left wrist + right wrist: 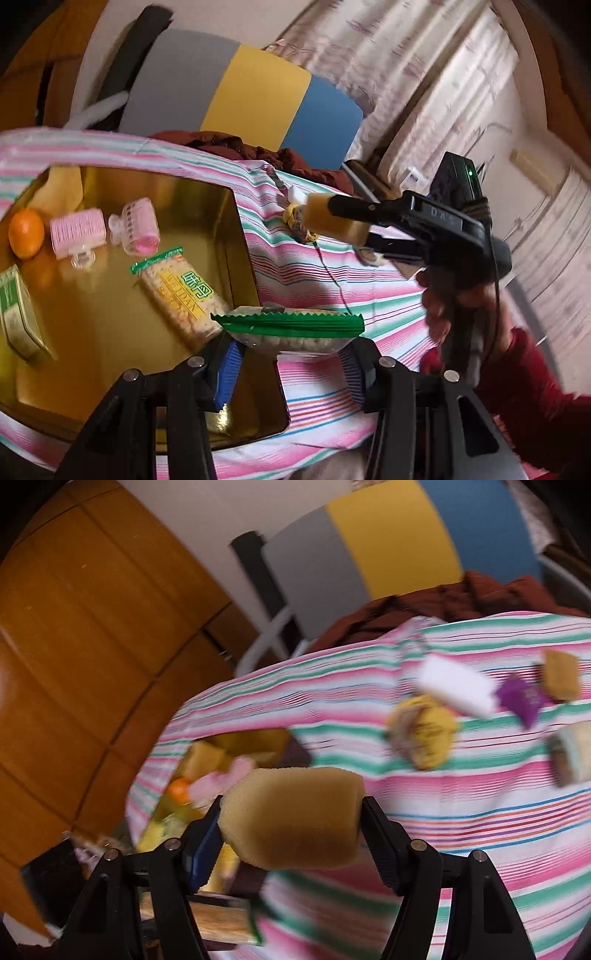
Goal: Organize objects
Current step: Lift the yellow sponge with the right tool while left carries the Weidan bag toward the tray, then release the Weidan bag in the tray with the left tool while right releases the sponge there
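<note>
1. the left gripper (291, 341) had its jaws pinched on a cracker packet with a green crimped end (291, 325), holding it over the near right corner of the gold tin (236, 229).
2. the right gripper (291, 823) had its jaws pressed on a tan sponge (291, 816), one pad at each end, so that the sponge lay crosswise between them; seen from the left wrist, that sponge (334, 219) hung above the striped cloth (332, 291), to the right of the tin.
3. a hand (454, 306) with a red sleeve (532, 376) gripped the handle of the right gripper.
4. inside the tin lay a second cracker packet (184, 295) near the held one, two pink hair rollers (77, 229) further back, an orange fruit (26, 232) beside them at the far left, and a green and gold box (18, 314) at the left wall.
5. on the cloth beyond the right gripper, all blurred, lay a white block (458, 686), a yellow bundle (428, 731) just beside it, a purple wrapper (521, 698), another tan sponge piece (561, 675), and a pale object (572, 757) at the right edge.
6. behind the table stood a chair with a grey, yellow and blue back (240, 85), with dark red fabric (258, 147) heaped against it, and pale curtains (424, 74) to the right.
</note>
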`<action>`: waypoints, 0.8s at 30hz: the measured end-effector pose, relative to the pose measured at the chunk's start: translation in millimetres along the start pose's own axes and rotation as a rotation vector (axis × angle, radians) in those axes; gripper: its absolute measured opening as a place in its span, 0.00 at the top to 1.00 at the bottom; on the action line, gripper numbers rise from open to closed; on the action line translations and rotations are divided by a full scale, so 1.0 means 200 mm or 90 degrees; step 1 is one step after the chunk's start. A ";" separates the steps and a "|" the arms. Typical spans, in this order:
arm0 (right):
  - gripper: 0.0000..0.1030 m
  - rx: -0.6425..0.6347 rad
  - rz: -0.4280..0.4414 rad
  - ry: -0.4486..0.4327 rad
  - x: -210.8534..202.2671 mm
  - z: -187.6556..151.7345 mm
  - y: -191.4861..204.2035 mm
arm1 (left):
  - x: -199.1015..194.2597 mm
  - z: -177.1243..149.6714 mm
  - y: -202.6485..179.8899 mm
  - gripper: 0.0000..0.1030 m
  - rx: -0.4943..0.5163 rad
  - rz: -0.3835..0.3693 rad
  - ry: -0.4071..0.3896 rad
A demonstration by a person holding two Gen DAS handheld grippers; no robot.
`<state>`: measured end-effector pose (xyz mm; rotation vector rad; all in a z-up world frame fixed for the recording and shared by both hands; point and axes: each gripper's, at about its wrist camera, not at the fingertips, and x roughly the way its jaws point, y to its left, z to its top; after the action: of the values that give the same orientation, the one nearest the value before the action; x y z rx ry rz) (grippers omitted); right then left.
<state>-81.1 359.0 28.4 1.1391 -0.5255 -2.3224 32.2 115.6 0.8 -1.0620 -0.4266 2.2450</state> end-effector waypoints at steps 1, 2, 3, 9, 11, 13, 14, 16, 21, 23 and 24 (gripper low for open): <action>0.31 -0.008 0.008 0.006 0.03 -0.01 0.05 | 0.00 0.00 0.02 0.53 -0.016 -0.015 -0.001; 0.31 -0.016 0.010 0.011 0.05 -0.02 0.09 | -0.01 0.00 0.05 0.53 -0.037 -0.032 -0.002; 0.31 -0.024 0.013 0.016 0.08 -0.04 0.13 | -0.01 0.01 0.06 0.53 -0.047 -0.039 -0.002; 0.31 -0.043 0.037 0.030 0.19 -0.08 0.34 | -0.06 0.04 0.21 0.53 -0.161 -0.131 -0.013; 0.31 -0.048 0.042 0.032 0.21 -0.09 0.38 | -0.08 0.04 0.28 0.53 -0.200 -0.158 -0.021; 0.31 -0.050 0.040 0.034 0.23 -0.08 0.42 | -0.12 0.05 0.35 0.53 -0.225 -0.143 -0.032; 0.31 -0.051 0.041 0.037 0.25 -0.09 0.43 | -0.12 0.05 0.40 0.53 -0.245 -0.148 -0.035; 0.30 -0.053 0.040 0.039 0.28 -0.10 0.47 | -0.13 0.05 0.47 0.53 -0.266 -0.124 -0.029; 0.30 -0.056 0.043 0.070 0.40 -0.14 0.56 | -0.11 0.05 0.59 0.53 -0.265 0.006 -0.009; 0.30 -0.061 0.040 0.084 0.44 -0.16 0.58 | -0.10 0.06 0.61 0.50 -0.263 0.032 -0.006; 0.30 -0.066 0.034 0.095 0.48 -0.18 0.60 | -0.11 0.07 0.61 0.46 -0.255 0.066 -0.004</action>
<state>-70.7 203.1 13.0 1.2211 -0.3727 -2.1724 -16.1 9.0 -40.4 -1.3004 -0.8683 2.3092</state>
